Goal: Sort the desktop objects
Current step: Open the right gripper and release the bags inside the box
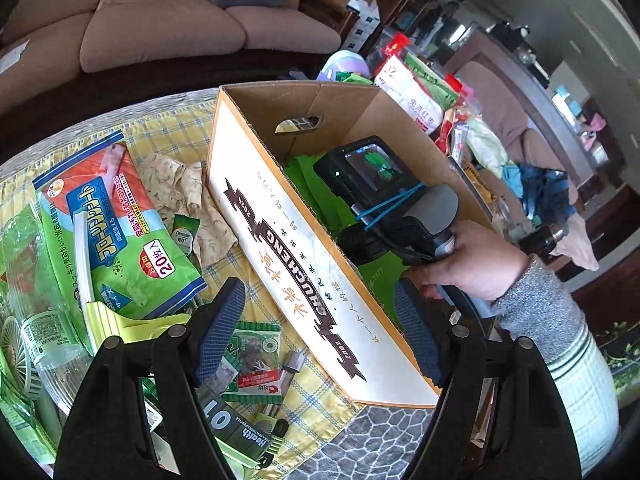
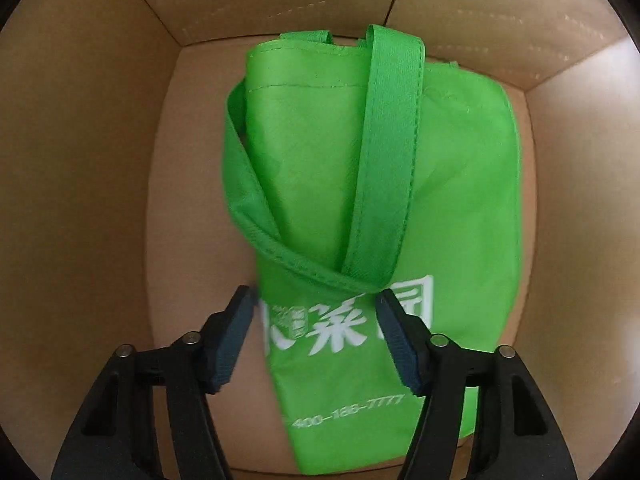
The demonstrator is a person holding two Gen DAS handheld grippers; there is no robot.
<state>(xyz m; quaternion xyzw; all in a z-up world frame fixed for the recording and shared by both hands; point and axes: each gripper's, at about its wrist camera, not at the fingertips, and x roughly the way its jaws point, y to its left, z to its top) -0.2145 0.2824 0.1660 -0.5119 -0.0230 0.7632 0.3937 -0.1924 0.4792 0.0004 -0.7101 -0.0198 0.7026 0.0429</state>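
1. Lying flat on the floor of the cardboard box [image 2: 80,200], the folded green bag [image 2: 460,208] had its long axis running from the near wall toward the far wall in the right wrist view, strap end at the far side and white lettering at the near end.
2. One strap [image 2: 384,152] lay lengthwise over the bag and looped back near the lettering.
3. The right gripper [image 2: 316,340] pointed down into the box, its jaws partly open on either side of the lettering end; whether the pads touched the cloth could not be told.
4. A hand [image 1: 476,260] in a grey sleeve held that gripper inside the box.
5. The left gripper [image 1: 320,328] hung moderately open and empty over the box's printed side wall.
6. Beside the box, packets [image 1: 116,224] lay on a yellow checked cloth [image 1: 176,128].
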